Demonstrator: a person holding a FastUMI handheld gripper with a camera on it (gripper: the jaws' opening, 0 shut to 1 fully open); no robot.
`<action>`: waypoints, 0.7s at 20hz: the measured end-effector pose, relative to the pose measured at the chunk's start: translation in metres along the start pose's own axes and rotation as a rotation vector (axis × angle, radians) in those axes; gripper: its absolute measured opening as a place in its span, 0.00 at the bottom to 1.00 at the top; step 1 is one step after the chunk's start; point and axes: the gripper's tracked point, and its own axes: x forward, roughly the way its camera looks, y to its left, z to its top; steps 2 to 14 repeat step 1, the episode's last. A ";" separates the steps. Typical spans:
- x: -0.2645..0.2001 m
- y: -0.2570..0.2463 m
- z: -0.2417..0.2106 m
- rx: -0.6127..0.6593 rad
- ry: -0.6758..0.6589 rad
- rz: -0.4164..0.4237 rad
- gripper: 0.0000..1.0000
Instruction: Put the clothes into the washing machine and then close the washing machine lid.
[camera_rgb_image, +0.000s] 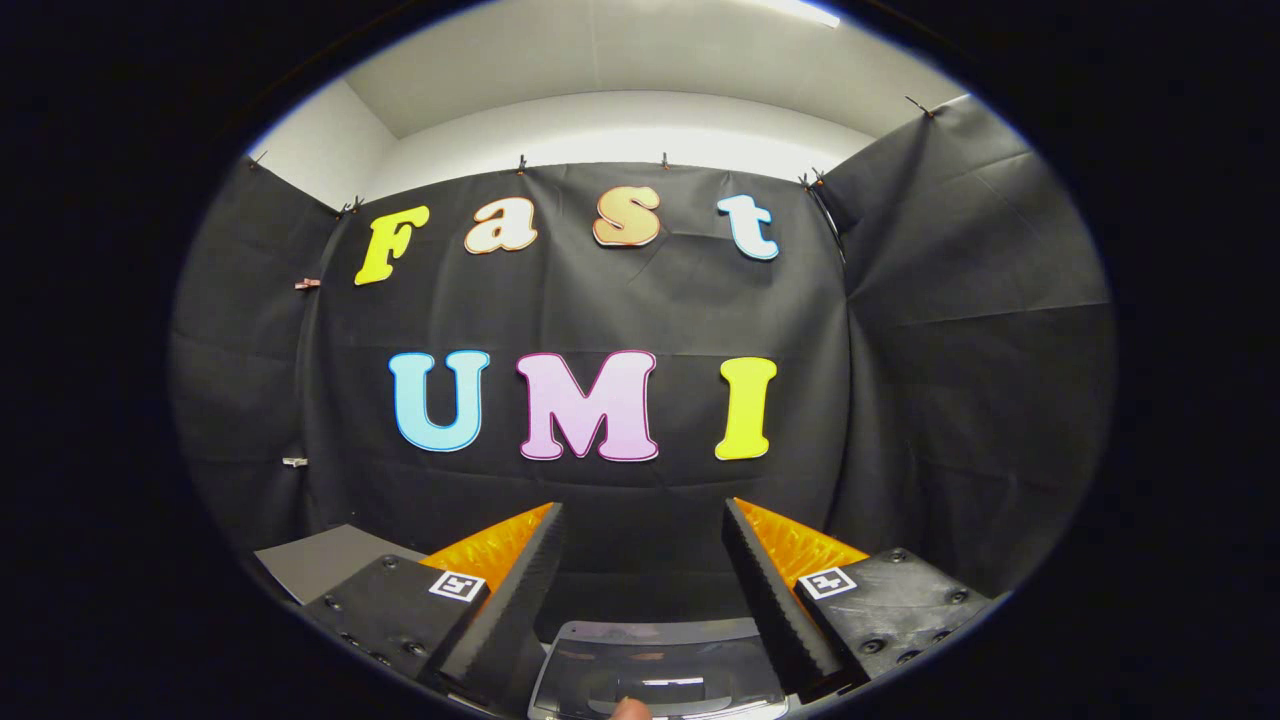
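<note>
Grey-rimmed washing machine lid (655, 670), dark and see-through, sits low between the gripper (645, 525) fingers, close under the camera. Its rounded-rectangle shape runs long axis side to side across the gap between the fingers; the far edge faces the booth wall. Lid looks flat and down, but can't say for sure that it's latched. Reflections on the panel, including a bright white bar. No readable brand or label on it.

Gripper: fingers spread wide, nothing between them, not touching the lid as far as I can tell. Tips point up and forward at the black cloth wall (620, 300), well short of it. Each finger (520, 590) has a ribbed inner face. Square black-and-white marker tags (457, 585) sit on the finger bases, one per side; pattern only, no text to read.

A fingertip (630, 709) of a person shows at the near edge of the lid, touching or just over it; can't tell which.

Grey flat surface (330, 560) beyond the left finger, against the wall, could be a desk or a panel. Small clips (307, 284) pin the cloth along the wall. White ceiling (620, 70) above the cloth, with a light strip.

Clothes: can't make out any through the lid.
</note>
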 end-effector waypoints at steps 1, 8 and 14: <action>0.000 0.000 0.000 0.000 -0.001 0.000 0.98; 0.000 0.000 0.000 0.000 -0.001 0.000 0.98; 0.000 0.000 0.000 0.000 -0.001 0.000 0.98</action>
